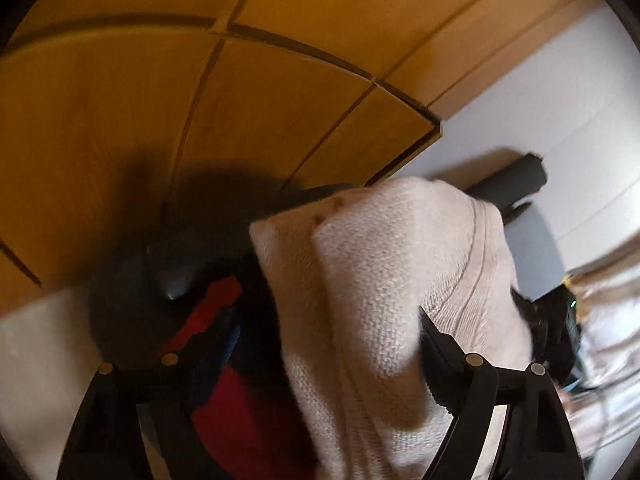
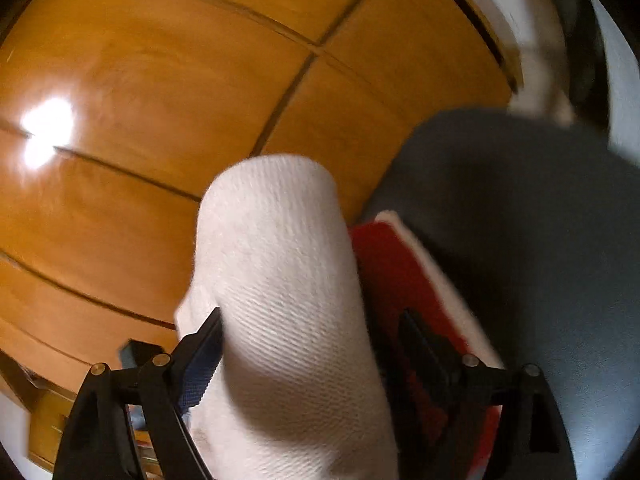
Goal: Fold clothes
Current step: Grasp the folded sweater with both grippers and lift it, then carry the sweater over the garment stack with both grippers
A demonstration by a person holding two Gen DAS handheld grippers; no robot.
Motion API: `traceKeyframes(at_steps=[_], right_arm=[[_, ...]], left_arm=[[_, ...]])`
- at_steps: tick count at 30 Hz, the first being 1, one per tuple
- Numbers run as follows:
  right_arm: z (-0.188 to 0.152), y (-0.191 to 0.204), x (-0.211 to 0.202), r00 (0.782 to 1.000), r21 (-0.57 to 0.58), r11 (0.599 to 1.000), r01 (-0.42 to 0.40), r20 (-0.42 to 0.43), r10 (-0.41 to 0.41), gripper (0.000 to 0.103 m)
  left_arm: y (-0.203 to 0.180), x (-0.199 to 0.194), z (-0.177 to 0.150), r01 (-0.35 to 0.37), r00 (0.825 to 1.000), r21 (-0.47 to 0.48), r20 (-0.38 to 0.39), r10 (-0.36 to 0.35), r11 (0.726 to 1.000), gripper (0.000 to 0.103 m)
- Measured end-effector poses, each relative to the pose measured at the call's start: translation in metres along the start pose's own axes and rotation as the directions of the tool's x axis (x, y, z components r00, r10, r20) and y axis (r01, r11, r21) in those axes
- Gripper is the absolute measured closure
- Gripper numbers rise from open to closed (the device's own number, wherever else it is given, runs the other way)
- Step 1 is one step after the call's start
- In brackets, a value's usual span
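The left hand-held gripper [image 1: 320, 360] is clamped on a white knit garment [image 1: 384, 280]; wooden cabinet panels [image 1: 120, 120] fill twelve o'clock. The right hand-held gripper [image 2: 316, 356] pinches the same white fabric; red cloth [image 2: 384, 264] lies at three o'clock.

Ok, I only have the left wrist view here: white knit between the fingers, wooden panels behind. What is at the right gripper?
Observer: The right gripper also has white knit cloth between its fingers; I cannot confirm a firm grip.
Reviewer: Anything beside it?
Observer: A red item with a white edge lies just right of the cloth.
Reviewer: And beyond that?
Observer: Blue-grey fabric fills the right side of the view.
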State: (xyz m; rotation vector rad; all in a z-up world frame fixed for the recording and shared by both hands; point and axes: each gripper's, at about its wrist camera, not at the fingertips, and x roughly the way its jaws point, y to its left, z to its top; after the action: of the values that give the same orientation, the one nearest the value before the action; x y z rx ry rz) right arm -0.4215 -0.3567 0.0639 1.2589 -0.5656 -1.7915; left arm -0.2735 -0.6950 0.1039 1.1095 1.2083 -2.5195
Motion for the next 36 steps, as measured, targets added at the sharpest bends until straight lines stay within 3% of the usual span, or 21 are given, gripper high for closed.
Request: traceKeyframes(at_steps=[2,4,5,7,9,11,14,15,18,20,21,23,26,33,36], right_arm=[[-0.005,0.016,-0.032,0.993,-0.101,0.991,0.082,0.097,-0.072,0.018],[-0.014,0.035,-0.055,0.978,-0.218,0.964,0.150,0.177,-0.112,0.023],[-0.020,0.047,-0.064,0.970,-0.281,0.943,0.179,0.210,-0.122,0.027],[-0.032,0.069,-0.083,0.952,-0.399,0.885,0.239,0.276,-0.133,0.041],[-0.044,0.089,-0.087,0.943,-0.503,0.814,0.290,0.293,-0.156,0.046],[-0.047,0.099,-0.063,0.947,-0.533,0.789,0.308,0.255,-0.197,0.047],[-0.051,0.112,-0.026,0.944,-0.570,0.753,0.329,0.200,-0.262,0.048],[-0.049,0.106,-0.014,0.939,-0.545,0.766,0.342,0.175,-0.295,0.047],[-0.041,0.088,0.023,0.920,-0.476,0.793,0.380,0.109,-0.376,0.047],[-0.037,0.078,0.040,0.915,-0.469,0.795,0.385,0.085,-0.393,0.047],[-0.035,0.075,0.045,0.915,-0.468,0.794,0.388,0.091,-0.393,0.047],[-0.004,0.074,0.074,0.914,-0.456,0.798,0.395,0.102,-0.393,0.046],[-0.001,0.082,0.087,0.908,-0.471,0.781,0.411,0.138,-0.395,0.045],[0.010,0.092,0.100,0.907,-0.466,0.778,0.421,0.191,-0.376,0.044],[-0.002,0.102,0.089,0.894,-0.471,0.760,0.447,0.243,-0.376,0.035]], left_arm=[[-0.007,-0.009,-0.005,-0.004,1.000,-0.014,0.024,0.004,1.000,0.018],[-0.015,-0.030,-0.008,-0.063,0.993,-0.004,0.097,0.063,0.998,0.019],[-0.024,-0.046,-0.011,-0.126,0.977,0.023,0.176,0.120,0.992,0.019],[-0.049,-0.072,-0.016,-0.253,0.918,0.078,0.334,0.214,0.964,0.020],[-0.078,-0.086,-0.018,-0.350,0.854,0.126,0.450,0.260,0.928,0.020],[-0.111,-0.081,-0.021,-0.397,0.828,0.218,0.503,0.245,0.892,0.018],[-0.159,-0.032,-0.018,-0.499,0.809,0.340,0.512,0.289,0.797,0.018],[-0.168,-0.015,-0.017,-0.538,0.797,0.369,0.515,0.315,0.758,0.018],[-0.176,0.050,-0.017,-0.691,0.717,0.433,0.512,0.473,0.578,0.018],[-0.157,0.060,-0.028,-0.706,0.708,0.458,0.482,0.516,0.540,0.017],[-0.151,0.062,-0.029,-0.705,0.708,0.446,0.475,0.522,0.551,0.017],[-0.135,0.063,-0.023,-0.683,0.729,0.408,0.443,0.522,0.606,0.017],[-0.119,0.067,-0.018,-0.658,0.747,0.345,0.413,0.521,0.670,0.016],[-0.113,0.059,-0.029,-0.676,0.724,0.324,0.456,0.517,0.662,0.016],[-0.120,0.054,-0.033,-0.686,0.714,0.314,0.468,0.522,0.657,0.015]])
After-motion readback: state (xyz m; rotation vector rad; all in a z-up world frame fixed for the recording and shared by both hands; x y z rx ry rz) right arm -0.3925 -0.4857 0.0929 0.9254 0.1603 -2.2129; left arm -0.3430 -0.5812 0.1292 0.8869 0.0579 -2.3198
